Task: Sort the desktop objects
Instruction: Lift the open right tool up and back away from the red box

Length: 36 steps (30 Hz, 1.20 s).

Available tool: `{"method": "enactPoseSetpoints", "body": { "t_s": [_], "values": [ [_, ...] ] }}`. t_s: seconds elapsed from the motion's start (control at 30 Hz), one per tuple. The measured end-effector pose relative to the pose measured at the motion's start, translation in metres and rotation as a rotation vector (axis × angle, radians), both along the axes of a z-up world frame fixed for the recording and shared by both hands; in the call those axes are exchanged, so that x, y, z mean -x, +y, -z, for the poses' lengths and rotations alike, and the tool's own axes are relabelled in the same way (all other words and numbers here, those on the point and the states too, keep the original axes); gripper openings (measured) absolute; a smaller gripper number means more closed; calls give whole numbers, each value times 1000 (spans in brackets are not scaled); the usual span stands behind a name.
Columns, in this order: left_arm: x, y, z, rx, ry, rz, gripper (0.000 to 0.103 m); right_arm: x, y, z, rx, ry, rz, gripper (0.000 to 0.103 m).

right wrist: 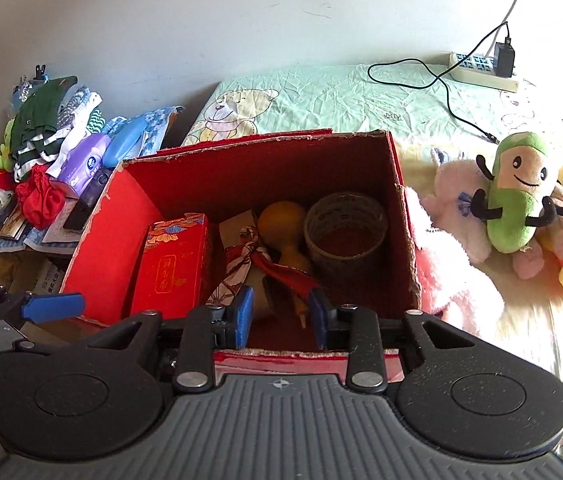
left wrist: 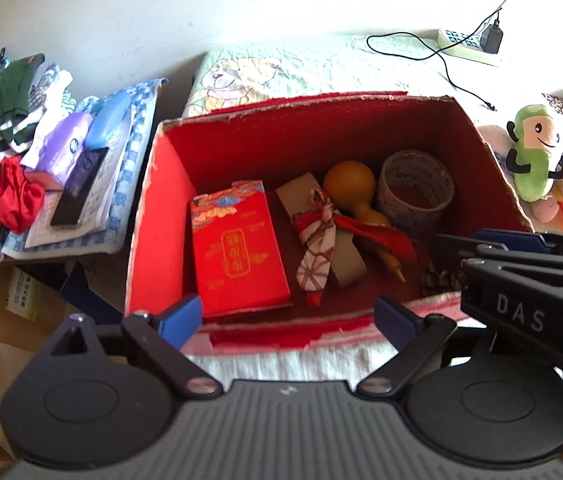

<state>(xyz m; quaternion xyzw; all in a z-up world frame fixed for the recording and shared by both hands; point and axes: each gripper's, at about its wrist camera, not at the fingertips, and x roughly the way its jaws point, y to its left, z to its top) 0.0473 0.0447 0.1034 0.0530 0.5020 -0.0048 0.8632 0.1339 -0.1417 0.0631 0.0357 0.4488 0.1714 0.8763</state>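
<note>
Both hand-held grippers hung at the near edge of the red box point(left wrist: 153, 208), which sat on the bed point(right wrist: 321, 92). Left hand-held gripper point(left wrist: 287, 316) had its jaws spread wide, nothing between them. Right hand-held gripper point(right wrist: 281, 314) had jaws narrowed with a gap between the blue pads, empty — in the left wrist view it came in from the right over the box's near right corner. Inside the box, left to right: a red packet box point(left wrist: 237, 248) lying flat, a cardboard piece wrapped with a patterned cloth tie point(left wrist: 317, 236), a yellow gourd point(left wrist: 351, 192) just beside it, and a tape roll point(left wrist: 415, 192) upright at the far right. Near right corner held something small and dark — couldn't tell what. Plush toys point(right wrist: 517, 200) lay on the bed right of the box. Clothes pile point(left wrist: 21, 120) sat on the surface to the left.
</note>
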Motion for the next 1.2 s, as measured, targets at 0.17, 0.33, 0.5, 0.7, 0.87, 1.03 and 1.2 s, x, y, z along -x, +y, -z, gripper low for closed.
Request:
{"method": "enactPoseSetpoints", "body": {
  "t_s": [0.17,0.33,0.5,0.7,0.87,1.03,1.2],
  "values": [
    [15,-7,3,-19,0,-19,95,18,-6,2,0,0,-7,33],
    [24,-14,13,-24,18,-36,96,31,-10,6,5,4,-19,34],
    [34,-16,22,-35,34,-47,96,42,-14,12,7,20,-25,34],
    [46,-18,35,-42,66,-53,97,52,-19,22,3,60,-36,34],
    [52,-21,48,-42,109,-53,97,59,-21,32,1,103,-45,34],
    [57,-22,60,-39,143,-47,97,66,-21,40,7,132,-58,35],
    [62,-21,66,-39,167,-44,98,69,-19,44,5,154,-69,35]
  ]
}}
